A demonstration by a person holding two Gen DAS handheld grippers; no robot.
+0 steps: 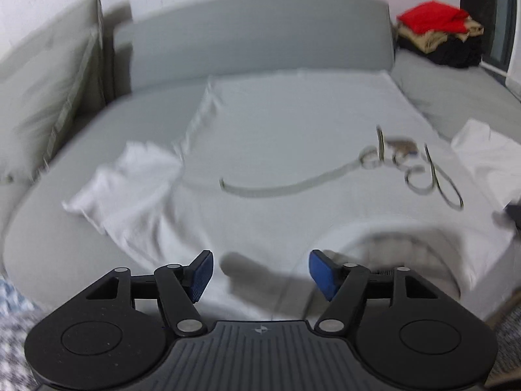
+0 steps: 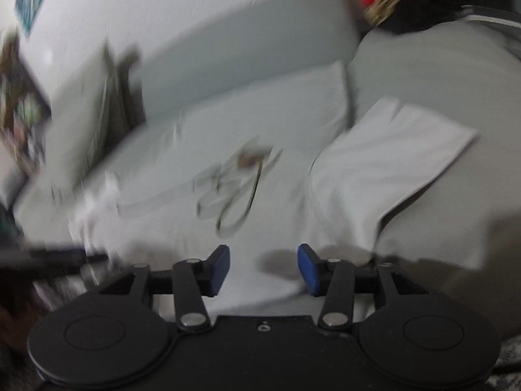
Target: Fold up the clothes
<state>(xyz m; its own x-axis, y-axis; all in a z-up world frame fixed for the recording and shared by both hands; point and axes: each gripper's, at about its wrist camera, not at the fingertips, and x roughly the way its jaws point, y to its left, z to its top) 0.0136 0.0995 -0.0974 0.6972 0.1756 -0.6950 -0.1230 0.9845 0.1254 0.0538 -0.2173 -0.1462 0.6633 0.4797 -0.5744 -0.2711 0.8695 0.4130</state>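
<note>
Nearest in the left wrist view, the left hand-held gripper (image 1: pixel 261 273) hangs released, its blue pads (image 1: pixel 202 275) spread wide with nothing between them, just above the near hem of a white T-shirt (image 1: pixel 276 123). The right hand-held gripper (image 2: pixel 263 268) is likewise released and empty, its pads apart over the same shirt's near edge.

The T-shirt lies spread flat on a grey sofa (image 1: pixel 58 228), neck opening (image 1: pixel 407 244) toward the near right, one sleeve (image 1: pixel 130 179) reaching out to the left and the other (image 2: pixel 390 163) lying out to the right. A looping line print (image 1: pixel 407 166) runs across the chest.

Farther back, a grey cushion (image 1: pixel 49 97) leans at the left, beside the sofa's backrest (image 1: pixel 254 32). At the far right corner sits a pile of clothes (image 1: pixel 439 36), red on top, tan and black beneath. Both views are motion-blurred.
</note>
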